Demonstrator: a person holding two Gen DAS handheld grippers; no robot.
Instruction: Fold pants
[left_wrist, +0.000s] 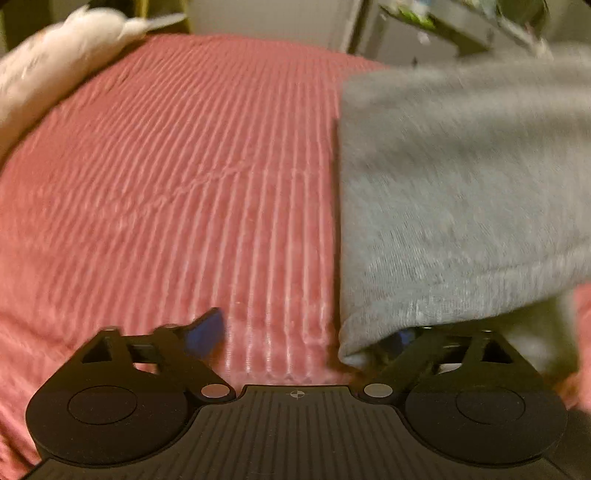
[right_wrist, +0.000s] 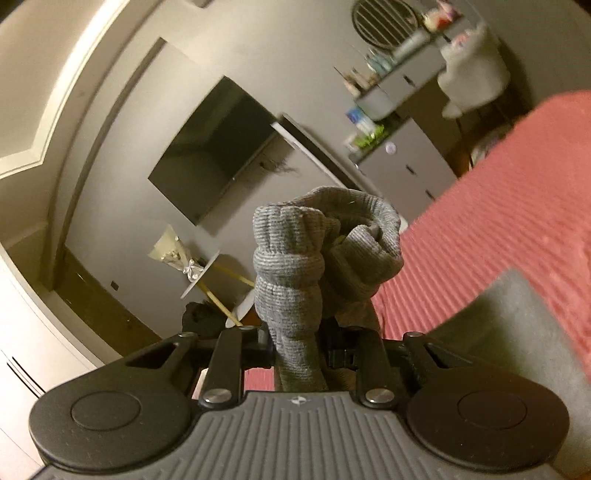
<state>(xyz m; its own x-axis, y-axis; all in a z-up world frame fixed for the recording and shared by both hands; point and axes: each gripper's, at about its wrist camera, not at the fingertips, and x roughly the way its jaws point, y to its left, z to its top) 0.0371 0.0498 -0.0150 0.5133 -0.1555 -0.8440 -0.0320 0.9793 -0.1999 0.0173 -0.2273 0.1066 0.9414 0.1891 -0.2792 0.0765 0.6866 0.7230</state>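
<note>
The left gripper (left_wrist: 306, 332) stands wide open over the pink bedspread (left_wrist: 166, 184), its right fingertip hidden under the edge of the grey pants (left_wrist: 461, 192), which lie blurred across the bed's right side. Only the right wrist view shows the right gripper (right_wrist: 299, 347) clamped on a bunched fold of the pants (right_wrist: 295, 258), raised before a dark wall screen (right_wrist: 214, 147); its fingertips are buried in cloth.

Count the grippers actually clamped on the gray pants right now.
1. The right gripper is shut on a bunched cuff of the gray pants, held above the pink bedspread. The left gripper stands open; the pants' edge drapes over one finger, unpinched.
</note>
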